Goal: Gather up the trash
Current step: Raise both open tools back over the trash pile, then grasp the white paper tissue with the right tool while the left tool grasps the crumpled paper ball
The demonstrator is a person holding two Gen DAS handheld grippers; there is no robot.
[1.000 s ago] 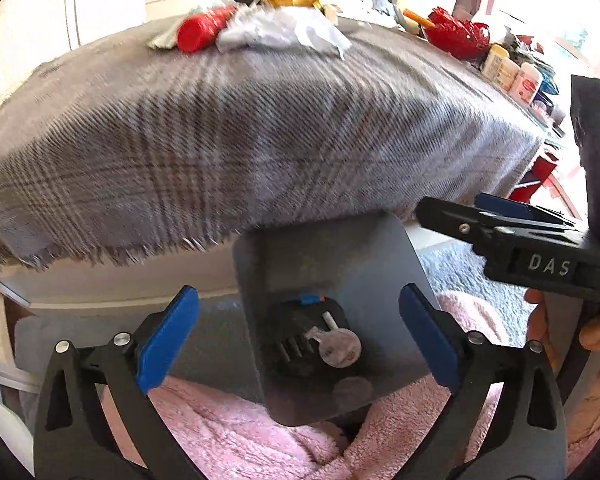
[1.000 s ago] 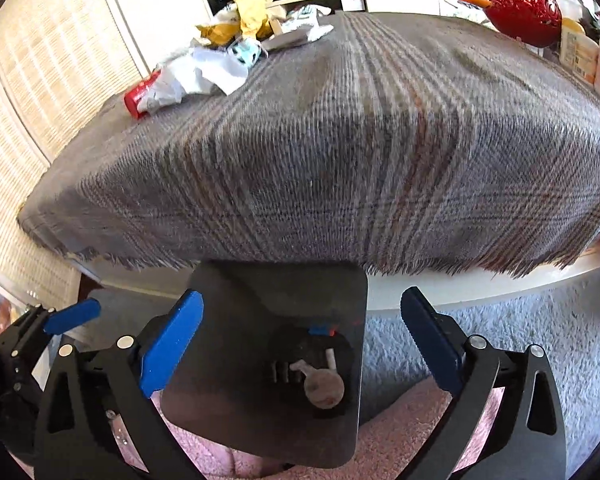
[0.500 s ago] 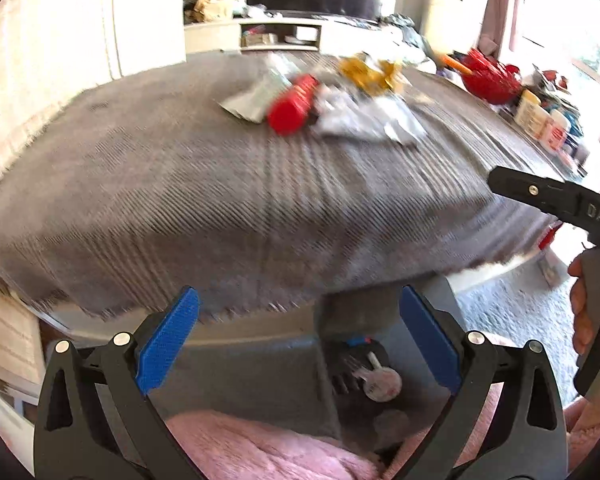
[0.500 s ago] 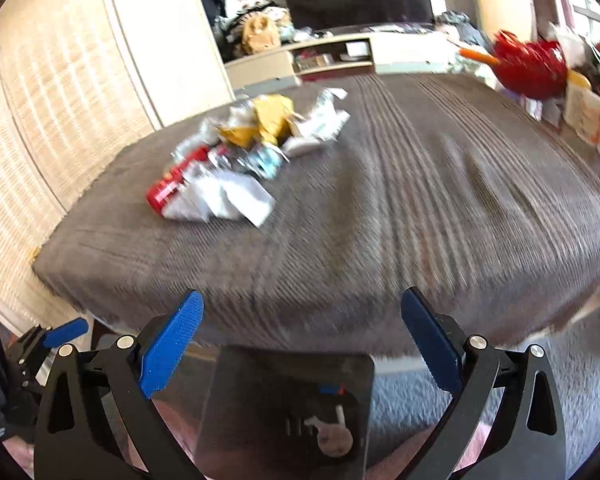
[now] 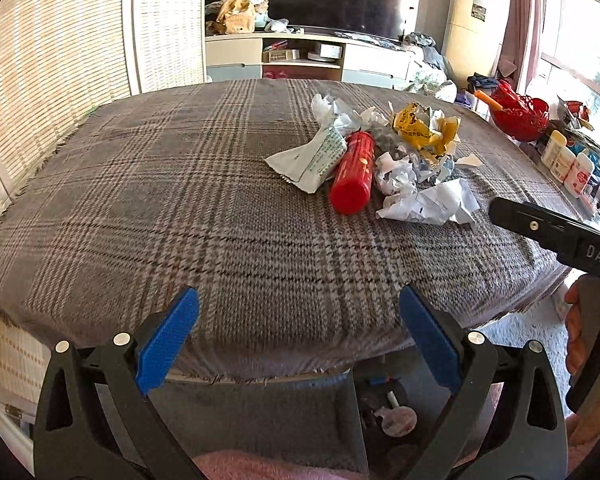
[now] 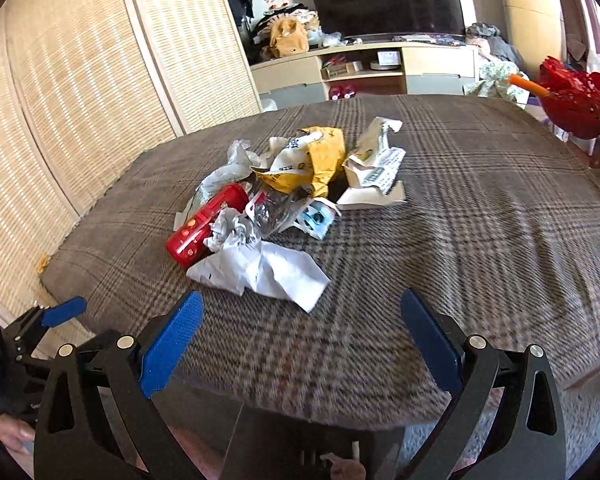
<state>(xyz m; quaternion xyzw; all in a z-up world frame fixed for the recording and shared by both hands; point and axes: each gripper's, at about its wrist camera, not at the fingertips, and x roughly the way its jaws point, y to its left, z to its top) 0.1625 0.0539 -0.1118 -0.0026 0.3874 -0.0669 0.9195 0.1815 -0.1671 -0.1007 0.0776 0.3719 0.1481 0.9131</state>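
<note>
A pile of trash lies on the grey plaid tablecloth [image 5: 180, 208]: a red can [image 5: 354, 172], crumpled white paper [image 5: 428, 202], a yellow wrapper [image 5: 424, 132] and a white-green packet [image 5: 312, 158]. The right wrist view shows the same red can [image 6: 204, 228], white paper [image 6: 264, 270], yellow wrapper [image 6: 312, 160] and a white packet [image 6: 376, 170]. My left gripper [image 5: 298, 332] is open and empty above the near table edge. My right gripper [image 6: 300, 336] is open and empty, just short of the white paper.
A red basket [image 5: 518, 114] and small bottles [image 5: 566, 160] stand at the table's right side. A dark bin [image 5: 380, 420] sits below the near table edge. A TV stand [image 5: 300, 56] is behind the table. Blinds [image 6: 80, 100] run along the left.
Both grippers have risen from below the table edge to above the tabletop and moved forward. The trash pile now appears closer. Both stay open.
</note>
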